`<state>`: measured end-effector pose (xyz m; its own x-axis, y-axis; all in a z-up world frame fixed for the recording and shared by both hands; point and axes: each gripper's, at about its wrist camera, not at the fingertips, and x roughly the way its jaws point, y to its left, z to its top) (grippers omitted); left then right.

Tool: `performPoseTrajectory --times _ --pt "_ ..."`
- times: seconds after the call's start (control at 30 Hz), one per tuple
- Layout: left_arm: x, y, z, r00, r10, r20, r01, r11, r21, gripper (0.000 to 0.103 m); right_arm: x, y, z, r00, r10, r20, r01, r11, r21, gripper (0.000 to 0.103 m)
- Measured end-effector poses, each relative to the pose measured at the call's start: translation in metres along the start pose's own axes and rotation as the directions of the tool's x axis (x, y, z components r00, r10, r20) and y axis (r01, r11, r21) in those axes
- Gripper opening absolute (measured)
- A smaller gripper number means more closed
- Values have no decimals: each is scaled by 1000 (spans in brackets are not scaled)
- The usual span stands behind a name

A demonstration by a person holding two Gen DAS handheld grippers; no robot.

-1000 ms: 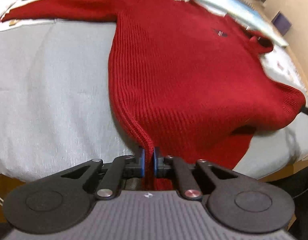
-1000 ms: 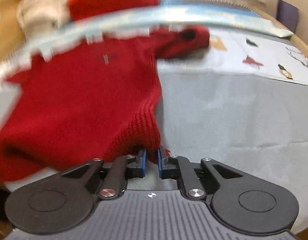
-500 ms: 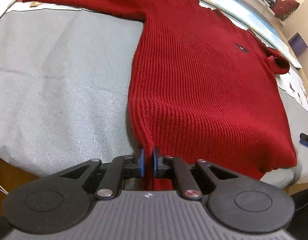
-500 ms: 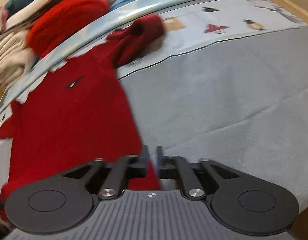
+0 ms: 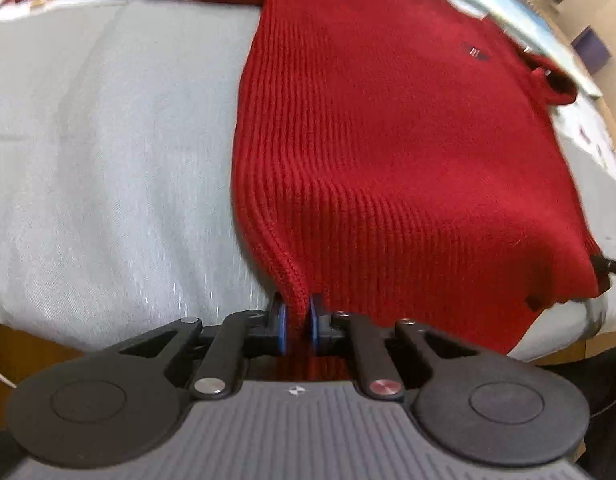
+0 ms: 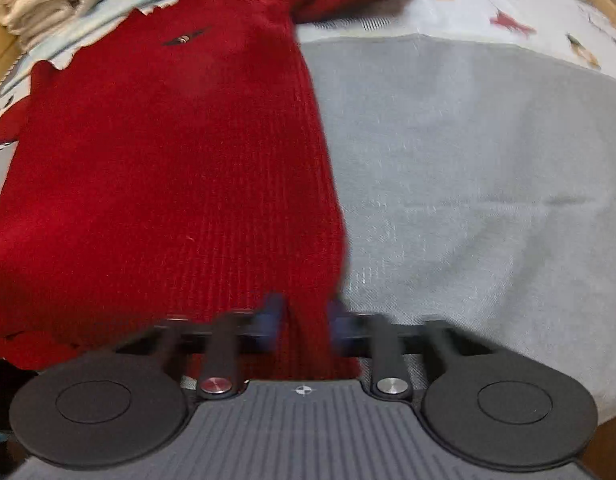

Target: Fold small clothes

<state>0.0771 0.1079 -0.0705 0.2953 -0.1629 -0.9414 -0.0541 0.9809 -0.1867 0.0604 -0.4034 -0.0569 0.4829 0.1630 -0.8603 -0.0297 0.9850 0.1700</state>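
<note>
A red knit sweater [image 5: 388,140] lies face up and spread on a grey cloth [image 5: 107,160], neck away from me. My left gripper [image 5: 297,320] pinches the hem's left corner between its blue pads; its jaws are opening slightly, with the fabric still between them. In the right wrist view the same sweater [image 6: 167,160] fills the left half. My right gripper [image 6: 305,320], blurred, is closing on the hem's right corner, which fills the gap between its pads. The right gripper's dark tip [image 5: 612,266] shows at the sweater's far corner.
Grey cloth [image 6: 468,180] stretches to the right of the sweater. A printed sheet [image 6: 508,12] lies beyond it. Folded cream clothes [image 6: 39,0] are stacked at the back left. The wooden bed edge [image 5: 11,344] runs just below the grey cloth.
The sweater, lifted and bunched at its right side a second ago, now lies spread out. My right gripper has dropped, and the hem corner now sits between its pads. The left grip holds.
</note>
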Motion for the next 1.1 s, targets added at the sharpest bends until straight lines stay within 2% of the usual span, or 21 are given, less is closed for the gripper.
performPoseTrajectory --times 0.03,0.07,0.13,0.17,0.2,0.23,0.33,0.37,0.4,0.53,0.63,0.7,0.77,0.8,0.87,0.9,0.93,0.97,1.03,1.07,1.1 --pt "-9 2 0 999 -21 41 21 1000 -5 11 -16 -5 3 995 26 97 -30 999 42 7" --pt "-21 4 1 995 -43 94 45 999 -16 10 -37 -15 5 973 83 214 -106 990 97 7" --pt "-46 14 2 976 -78 205 91 994 -54 9 -72 -35 6 901 152 406 -237 957 168 7" --pt "-52 20 2 969 -83 233 104 992 -78 9 -79 -44 5 885 157 438 -263 945 193 7" --pt "-53 24 2 971 -63 232 88 991 -99 9 -77 -51 5 891 139 432 -257 939 227 7" --pt "-46 25 3 980 -19 199 41 994 -104 9 -72 -52 5 908 115 404 -233 938 256 7" --pt "-22 14 1 994 75 81 -74 997 -8 9 -38 -43 8 977 39 209 -91 965 245 7" --pt "-16 10 0 994 97 54 -98 995 24 9 -25 -37 8 991 -5 134 -25 976 218 7" --pt "-12 7 -1 993 115 42 -117 992 44 9 -16 -31 8 996 -33 85 16 981 193 7" --pt "-4 5 1 989 145 8 -146 988 55 10 1 -12 7 995 -96 -2 96 992 82 7" --pt "7 -3 5 985 168 -34 -165 982 87 18 1 -7 2 993 -106 -44 107 994 23 8" --pt "4 -4 9 984 178 -15 -176 981 86 24 -2 -2 3 991 -126 -37 126 992 -6 9" --pt "-7 -3 11 986 158 61 -161 986 50 29 -8 -3 8 991 -130 12 130 992 5 11" --pt "-16 -2 15 981 152 120 -157 987 34 29 -15 -3 7 990 -126 59 126 992 7 12" --pt "-35 -5 18 964 116 237 -127 991 30 29 -31 0 8 981 -114 160 115 993 6 25" --pt "-41 -8 20 959 91 267 -106 993 45 29 -37 2 9 977 -92 194 93 996 5 30" --pt "-41 -12 20 961 69 267 -91 993 72 29 -40 3 9 976 -68 207 70 998 0 41" --pt "-37 -15 20 968 60 244 -85 992 94 29 -38 5 10 979 -38 200 43 999 -18 49" --pt "-15 -20 19 989 95 115 -111 983 144 30 -22 13 7 994 -23 108 31 997 -69 53" --pt "-3 -22 20 989 138 44 -143 976 162 29 -11 16 5 998 -52 47 57 994 -98 53" --pt "3 -23 20 986 163 22 -164 970 177 30 0 19 1 995 -99 -13 96 987 -129 53"
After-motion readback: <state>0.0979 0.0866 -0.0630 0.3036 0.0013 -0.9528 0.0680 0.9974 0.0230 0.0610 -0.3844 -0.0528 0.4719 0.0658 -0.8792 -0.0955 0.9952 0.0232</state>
